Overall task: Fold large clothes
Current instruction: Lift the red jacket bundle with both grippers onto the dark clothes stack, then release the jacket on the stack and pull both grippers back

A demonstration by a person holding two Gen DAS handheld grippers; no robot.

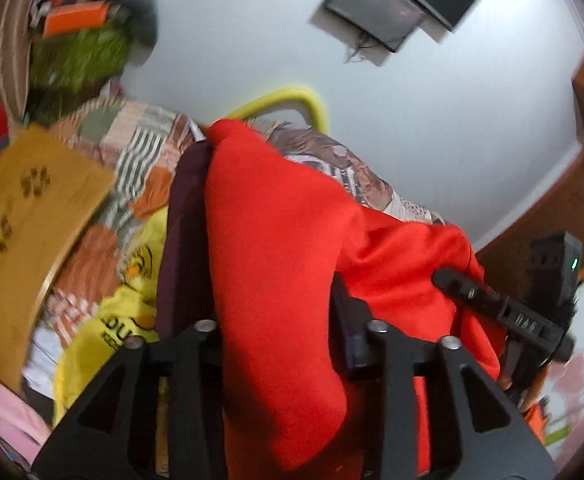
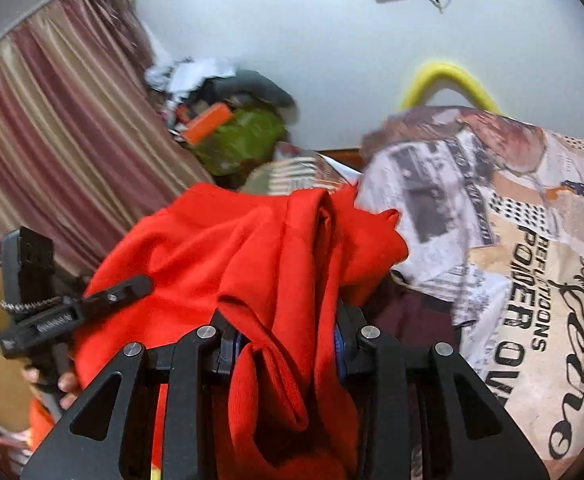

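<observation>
With the large red fleece garment (image 1: 284, 248) lifted above the patchwork-covered bed (image 1: 132, 148), pinched in the jaws of both our left gripper (image 1: 280, 344) and right gripper (image 2: 288, 344), we should keep the edge taut and level.

Garment (image 1: 284, 240) bunched between the left gripper's (image 1: 280, 344) jaws; right gripper (image 1: 504, 312) at four o'clock. Board (image 1: 24, 216) lies at nine, quilt (image 1: 140, 160) behind it, monitor (image 1: 380, 12) on the wall at one.
</observation>
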